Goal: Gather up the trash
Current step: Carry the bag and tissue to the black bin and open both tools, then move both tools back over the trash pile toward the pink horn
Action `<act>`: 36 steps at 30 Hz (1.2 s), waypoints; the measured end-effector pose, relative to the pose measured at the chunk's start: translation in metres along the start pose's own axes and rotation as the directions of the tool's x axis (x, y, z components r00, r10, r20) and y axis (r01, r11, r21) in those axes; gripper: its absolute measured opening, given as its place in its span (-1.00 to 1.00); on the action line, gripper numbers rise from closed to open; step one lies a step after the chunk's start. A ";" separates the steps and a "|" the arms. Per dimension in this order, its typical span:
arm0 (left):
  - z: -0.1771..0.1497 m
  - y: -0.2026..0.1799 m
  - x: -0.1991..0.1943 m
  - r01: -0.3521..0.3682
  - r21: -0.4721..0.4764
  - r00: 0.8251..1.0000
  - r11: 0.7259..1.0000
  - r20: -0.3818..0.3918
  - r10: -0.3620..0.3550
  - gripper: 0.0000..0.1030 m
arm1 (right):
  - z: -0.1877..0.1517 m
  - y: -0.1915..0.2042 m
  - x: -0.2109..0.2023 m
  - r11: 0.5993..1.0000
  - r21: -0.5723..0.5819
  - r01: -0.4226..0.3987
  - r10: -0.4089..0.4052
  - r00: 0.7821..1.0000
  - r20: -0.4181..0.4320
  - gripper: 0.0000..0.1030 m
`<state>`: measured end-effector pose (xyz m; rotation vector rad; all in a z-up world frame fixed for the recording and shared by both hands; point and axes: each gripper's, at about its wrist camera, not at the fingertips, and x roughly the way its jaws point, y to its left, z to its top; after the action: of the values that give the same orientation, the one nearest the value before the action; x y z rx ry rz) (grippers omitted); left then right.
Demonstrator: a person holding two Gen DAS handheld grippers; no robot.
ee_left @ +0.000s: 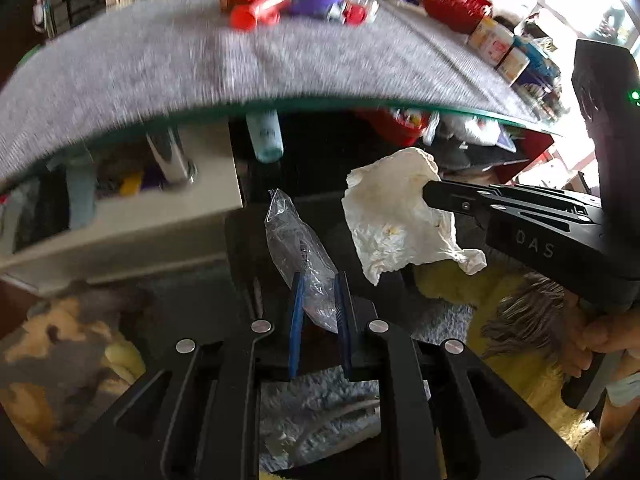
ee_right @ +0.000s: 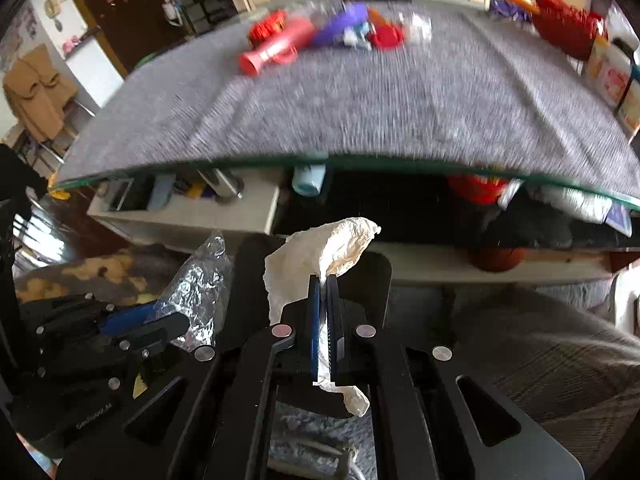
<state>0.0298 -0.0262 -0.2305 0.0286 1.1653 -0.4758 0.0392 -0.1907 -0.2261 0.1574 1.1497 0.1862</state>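
My left gripper [ee_left: 320,280] is shut on a crumpled clear plastic wrapper [ee_left: 298,240], which sticks up between its blue pads. In the right wrist view the same wrapper [ee_right: 200,280] shows at the left, with the left gripper [ee_right: 160,320] below it. My right gripper [ee_right: 325,280] is shut on a crumpled white tissue [ee_right: 320,252], whose tail hangs out below the pads. From the left wrist view the tissue [ee_left: 396,220] is held by the right gripper [ee_left: 430,192] coming in from the right. Both grippers are below the edge of a glass table [ee_right: 360,160].
A grey mat [ee_left: 200,60] covers the table, with red and purple toys [ee_left: 280,4] at its far side and boxes [ee_left: 496,44] at the right. Under the table stand a shelf [ee_left: 160,208] and a blue bottle [ee_left: 266,136]. A black bin [ee_right: 372,276] sits below the grippers.
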 end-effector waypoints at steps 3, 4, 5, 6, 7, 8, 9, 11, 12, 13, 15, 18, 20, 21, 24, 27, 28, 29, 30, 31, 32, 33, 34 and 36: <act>-0.005 0.001 0.015 0.006 -0.002 0.999 1.000 -0.037 -0.006 -0.73 | -0.003 0.000 0.015 1.000 0.020 -0.013 0.013 0.999 -0.034 -0.90; -0.006 0.001 0.019 0.010 -0.001 0.999 1.000 -0.048 -0.010 -0.73 | -0.004 -0.001 0.022 0.999 0.027 -0.017 0.018 0.999 -0.049 -0.90; -0.008 0.002 0.024 0.014 0.000 0.998 1.000 -0.061 -0.014 -0.73 | -0.005 -0.002 0.027 0.999 0.032 -0.019 0.021 0.998 -0.059 -0.89; -0.008 0.002 0.027 0.017 -0.002 0.997 1.000 -0.069 -0.017 -0.73 | -0.007 -0.002 0.032 0.999 0.039 -0.021 0.024 0.997 -0.071 -0.87; -0.008 0.003 0.029 0.018 -0.003 0.997 1.000 -0.076 -0.019 -0.73 | -0.007 -0.003 0.034 0.999 0.042 -0.022 0.025 0.997 -0.078 -0.85; -0.009 0.003 0.031 0.020 -0.005 0.996 1.000 -0.082 -0.020 -0.73 | -0.006 -0.004 0.036 0.999 0.045 -0.022 0.026 0.996 -0.083 -0.85; -0.009 0.004 0.033 0.022 -0.007 0.996 1.000 -0.089 -0.023 -0.73 | -0.007 -0.005 0.037 0.999 0.047 -0.025 0.029 0.996 -0.085 -0.85; -0.010 0.006 0.035 0.029 -0.013 0.995 0.999 -0.094 -0.030 -0.72 | -0.006 -0.005 0.039 0.998 0.049 -0.029 0.034 0.995 -0.093 -0.85; -0.010 0.006 0.036 0.030 -0.014 0.995 0.999 -0.094 -0.031 -0.72 | -0.004 -0.006 0.041 0.998 0.048 -0.029 0.034 0.995 -0.095 -0.85; -0.009 0.006 0.037 0.030 -0.014 0.995 0.999 -0.096 -0.031 -0.70 | -0.003 -0.006 0.042 0.998 0.050 -0.032 0.037 0.994 -0.098 -0.84; -0.008 0.006 0.037 0.033 -0.014 0.995 0.999 -0.096 -0.034 -0.67 | -0.002 -0.005 0.042 0.998 0.053 -0.037 0.042 0.994 -0.103 -0.84; -0.005 0.005 0.036 0.023 -0.008 0.995 1.000 -0.093 -0.024 -0.57 | 0.000 -0.005 0.039 0.998 0.058 -0.034 0.040 0.994 -0.099 -0.80; -0.003 0.005 0.033 0.015 -0.006 0.996 1.000 -0.087 -0.015 -0.49 | 0.001 -0.007 0.037 0.997 0.065 -0.036 0.042 0.995 -0.092 -0.29; -0.002 0.005 0.031 0.012 -0.005 0.996 1.000 -0.083 -0.012 -0.44 | 0.002 -0.007 0.036 0.997 0.068 -0.039 0.044 0.995 -0.086 -0.17; 0.001 0.006 0.023 -0.007 0.002 0.998 1.000 -0.067 0.007 -0.26 | 0.003 -0.008 0.032 0.997 0.073 -0.034 0.039 0.996 -0.074 -0.11; 0.006 0.007 0.011 -0.031 0.010 0.999 0.999 -0.039 0.031 0.08 | 0.008 -0.009 0.023 0.997 0.068 -0.031 0.035 0.998 -0.056 0.14; 0.008 0.008 0.006 -0.039 0.012 0.999 0.999 -0.027 0.039 0.27 | 0.011 -0.010 0.017 0.998 0.059 -0.022 0.024 0.999 -0.042 0.37; 0.010 0.008 0.001 -0.046 0.014 0.999 0.999 -0.014 0.046 0.36 | 0.014 -0.010 0.012 0.999 0.052 -0.012 0.013 0.999 -0.030 0.56; 0.015 0.009 -0.007 -0.056 0.015 0.998 0.998 0.008 0.056 0.50 | 0.017 -0.011 0.007 0.999 0.045 -0.001 0.002 1.000 -0.017 0.62; 0.019 0.010 -0.013 -0.063 0.014 0.998 0.998 0.022 0.062 0.64 | 0.022 -0.012 -0.001 0.999 0.033 0.018 -0.018 1.000 0.003 0.76; 0.022 0.010 -0.018 -0.068 0.014 0.997 0.998 0.033 0.067 0.69 | 0.025 -0.012 -0.006 0.999 0.029 0.027 -0.028 0.999 0.015 0.81; 0.028 0.011 -0.025 -0.077 0.013 0.996 0.997 0.050 0.076 0.78 | 0.032 -0.015 -0.014 0.999 0.027 0.037 -0.038 0.999 0.039 0.82; 0.033 0.011 -0.029 -0.084 0.012 0.995 0.996 0.061 0.083 0.83 | 0.037 -0.017 -0.021 0.999 0.031 0.036 -0.038 0.998 0.054 0.84; 0.045 0.013 -0.039 -0.095 0.012 0.992 0.995 0.087 0.094 0.84 | 0.048 -0.023 -0.030 0.999 0.046 0.026 -0.029 0.996 0.079 0.87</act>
<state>0.0626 -0.0130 -0.1806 0.0759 1.0705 -0.3990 0.0723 -0.2208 -0.1853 0.1873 1.0762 0.1284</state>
